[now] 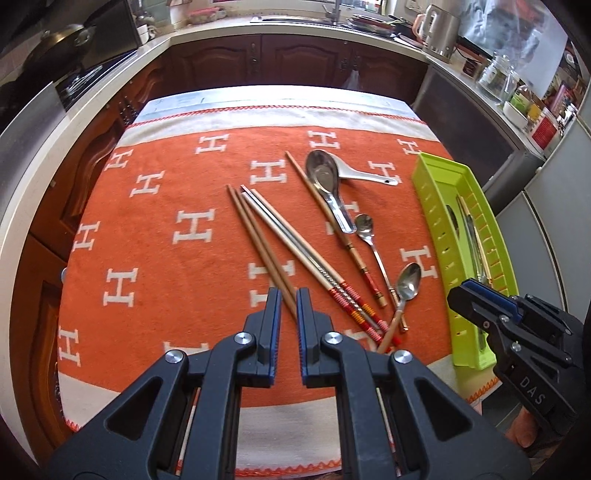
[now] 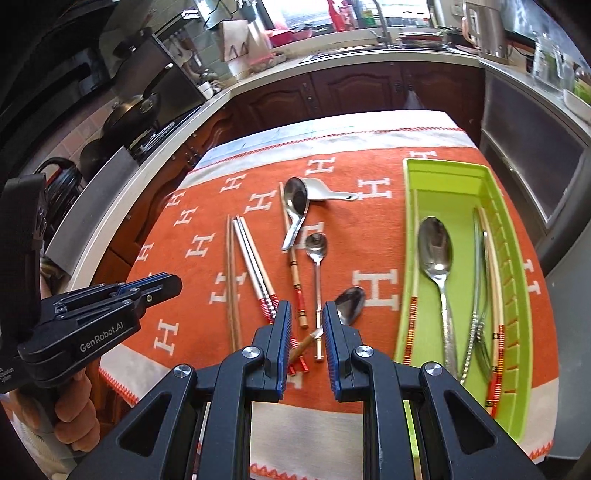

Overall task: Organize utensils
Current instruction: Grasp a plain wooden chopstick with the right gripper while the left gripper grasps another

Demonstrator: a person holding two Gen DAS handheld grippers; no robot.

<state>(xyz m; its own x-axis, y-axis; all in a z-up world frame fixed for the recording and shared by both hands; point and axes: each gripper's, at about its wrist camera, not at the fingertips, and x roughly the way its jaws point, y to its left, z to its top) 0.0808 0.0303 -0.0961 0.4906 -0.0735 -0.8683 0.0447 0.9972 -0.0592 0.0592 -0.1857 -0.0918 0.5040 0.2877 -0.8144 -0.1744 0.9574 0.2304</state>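
Tray point(image 1: 432, 206) contents foreshortened | chopsticks point(image 1: 258, 236) ends behind left gripper point(image 1: 289, 295)

Your left wrist camera sits just behind its own gripper point(image 1: 288, 295) and looks steeply down over the orange cloth point(image 1: 155, 206), close above its near edge, with the green tray point(image 1: 436, 177) out at 3 o'clock and the right gripper point(image 1: 466, 291) at 4 o'clock. Your right wrist camera looks the same way from a spot further right, behind its gripper point(image 2: 306, 308), so the tray point(image 2: 413, 173) lies at 2 o'clock and the left gripper point(image 2: 173, 282) at 9 o'clock. Both views share the cloth, the loose chopsticks point(image 1: 266, 236) point(image 2: 251, 258), the tray and the far counter point(image 1: 295, 27) at 12 o'clock.
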